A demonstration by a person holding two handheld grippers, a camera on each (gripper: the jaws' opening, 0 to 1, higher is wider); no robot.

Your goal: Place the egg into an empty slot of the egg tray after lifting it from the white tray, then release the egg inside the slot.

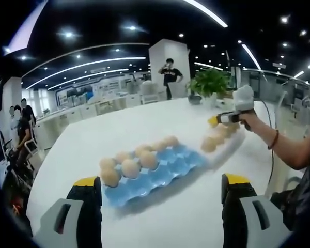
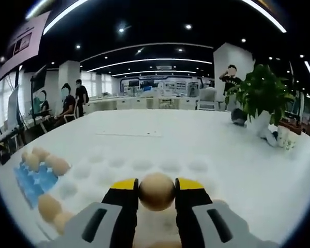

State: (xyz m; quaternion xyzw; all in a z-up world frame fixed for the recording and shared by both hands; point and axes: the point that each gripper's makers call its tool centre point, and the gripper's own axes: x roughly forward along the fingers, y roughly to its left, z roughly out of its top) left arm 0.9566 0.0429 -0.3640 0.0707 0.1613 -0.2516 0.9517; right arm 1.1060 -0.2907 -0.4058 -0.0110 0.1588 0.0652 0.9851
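Blue is the egg tray (image 1: 160, 170), and it lies on a big white table (image 1: 160, 124). Its long side runs slanted away from the left gripper (image 1: 161, 206). Eggs (image 1: 130, 166) fill its far side, and the near slots are free. The left gripper's jaws stand wide apart with nothing between them, just before the egg tray's near edge. Past the egg tray's far end lies the white tray (image 1: 225, 142), with a few more eggs on it. The right gripper (image 2: 157, 192) pinches one tan egg (image 2: 157, 191) tight between its jaws, above the white tray (image 2: 144, 168). The egg looks round from here, so its long way cannot be told. Beyond the white tray the table is bare up to a potted plant (image 2: 259, 93). No writing can be read.
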